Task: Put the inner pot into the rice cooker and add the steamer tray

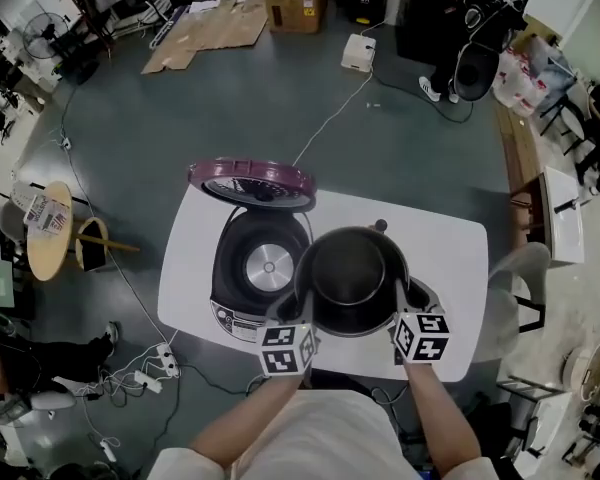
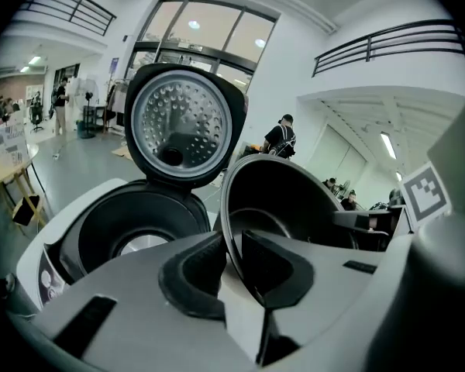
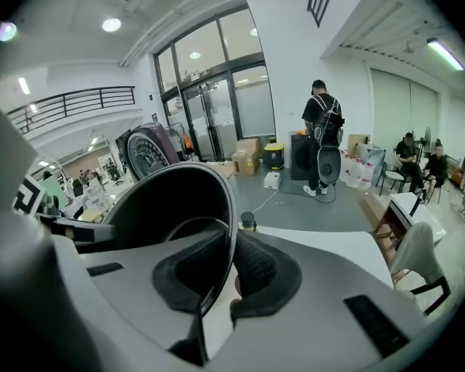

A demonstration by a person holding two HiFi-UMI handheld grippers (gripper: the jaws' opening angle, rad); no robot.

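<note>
Two tongs (image 1: 302,311) (image 1: 399,300), one inner pot (image 1: 350,268), one rice cooker (image 1: 232,268)

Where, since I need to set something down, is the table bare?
Freest: the table's right end, between the held inner pot and the table edge. A narrow strip runs left of the rice cooker. Crowded: the middle, with cooker, open lid and pot.

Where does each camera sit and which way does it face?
Head view: head-mounted, steeply down on table, rice cooker; forearms, left gripper, right gripper show.
Left gripper view: on that gripper, facing open lid; jaws clamp inner pot rim.
Right gripper view: on that gripper, facing a standing person; jaws on opposite rim.
Shared: inner pot, all three.
</note>
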